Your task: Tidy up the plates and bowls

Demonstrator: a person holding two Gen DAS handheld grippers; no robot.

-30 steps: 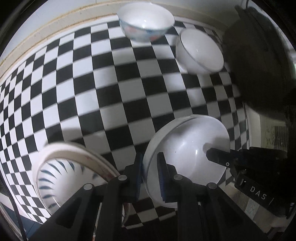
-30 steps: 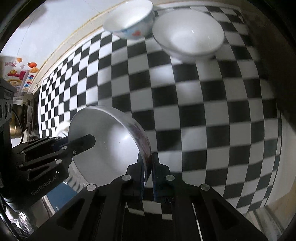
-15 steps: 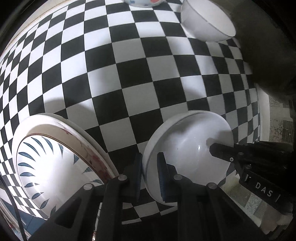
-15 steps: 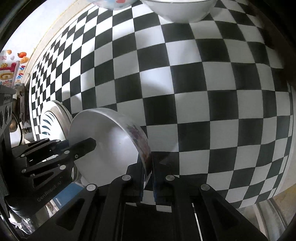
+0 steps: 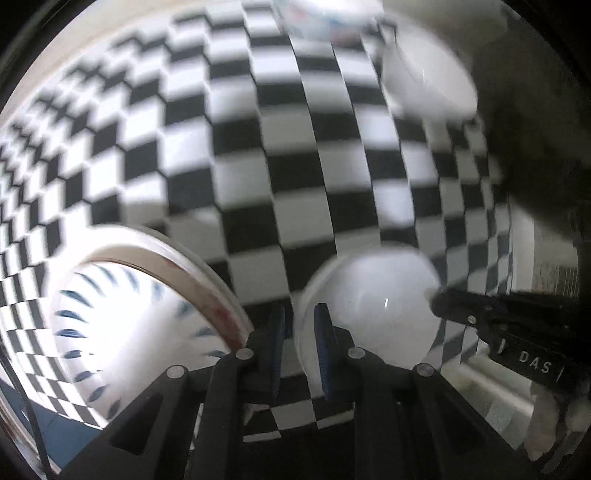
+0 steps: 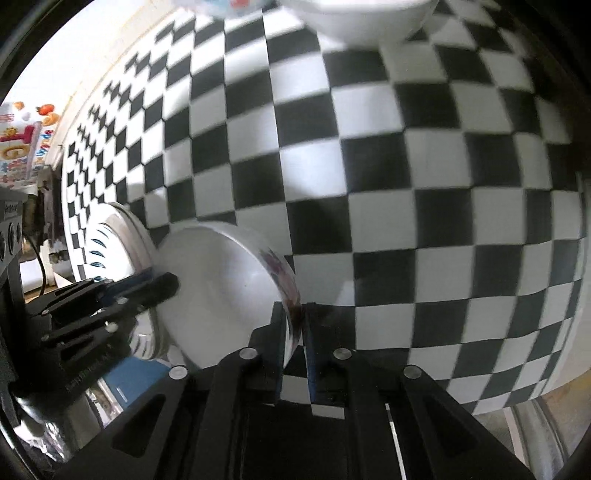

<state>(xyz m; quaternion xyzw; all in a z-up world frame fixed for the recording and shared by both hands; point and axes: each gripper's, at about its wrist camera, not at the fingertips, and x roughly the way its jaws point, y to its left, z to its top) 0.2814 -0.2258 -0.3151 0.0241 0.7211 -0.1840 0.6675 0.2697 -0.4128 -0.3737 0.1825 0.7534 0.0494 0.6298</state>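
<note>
I hold one plain white bowl [image 5: 369,306] tilted just above the chequered cloth, one gripper on each side of it. My left gripper [image 5: 299,332] is shut on its near rim. Across the bowl, my right gripper [image 5: 461,310] reaches in from the right. In the right wrist view the same bowl [image 6: 218,295] shows a dark floral band, with its rim between the pads of my right gripper [image 6: 294,325], whose jaws are opening slightly. My left gripper [image 6: 147,291] grips the far rim there. A plate with blue dashes [image 5: 122,314] lies just left of the bowl.
A second white bowl [image 5: 428,77] and a patterned bowl [image 5: 325,18] stand at the far edge of the black-and-white cloth [image 5: 295,147]. A dark bulky shape [image 5: 535,129] fills the right side. The blue-dash plate [image 6: 107,243] rests in a wider dish.
Both hands have carried the bowl lower and closer to the blue-dash plate, which now looms larger. The left view has become blurred. The gap at the right gripper's pads looks a little wider.
</note>
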